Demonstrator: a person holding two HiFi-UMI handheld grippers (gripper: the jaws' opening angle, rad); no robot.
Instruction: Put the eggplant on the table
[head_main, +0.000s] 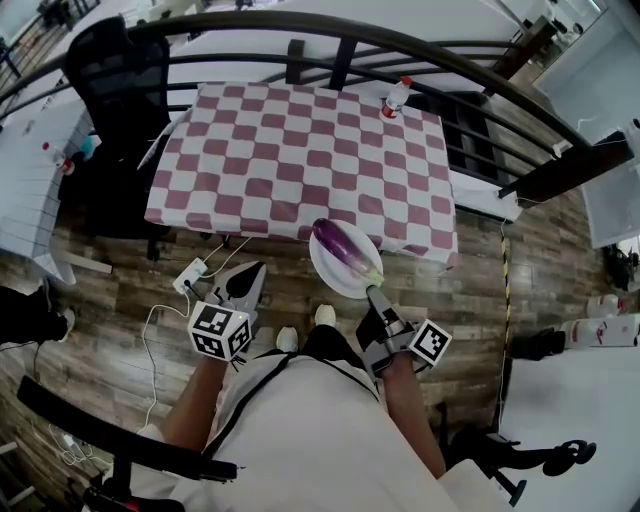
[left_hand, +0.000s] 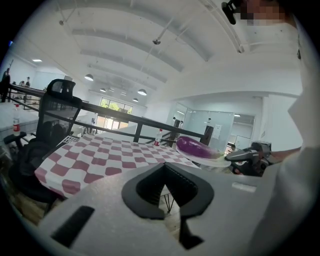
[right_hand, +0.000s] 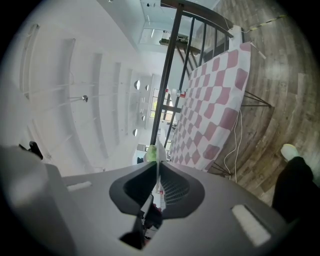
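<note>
A purple eggplant with a green stem lies on a white plate held in the air just off the near edge of the pink-and-white checked table. My right gripper is shut on the plate's near rim. In the right gripper view the plate's thin edge runs between the jaws of the right gripper, and the green stem shows above. My left gripper hangs to the plate's left, shut and empty. The left gripper view shows the eggplant over the table's corner.
A bottle with a red cap stands at the table's far right. A black chair is at the table's left. A dark railing curves behind. A white power strip and cables lie on the wooden floor.
</note>
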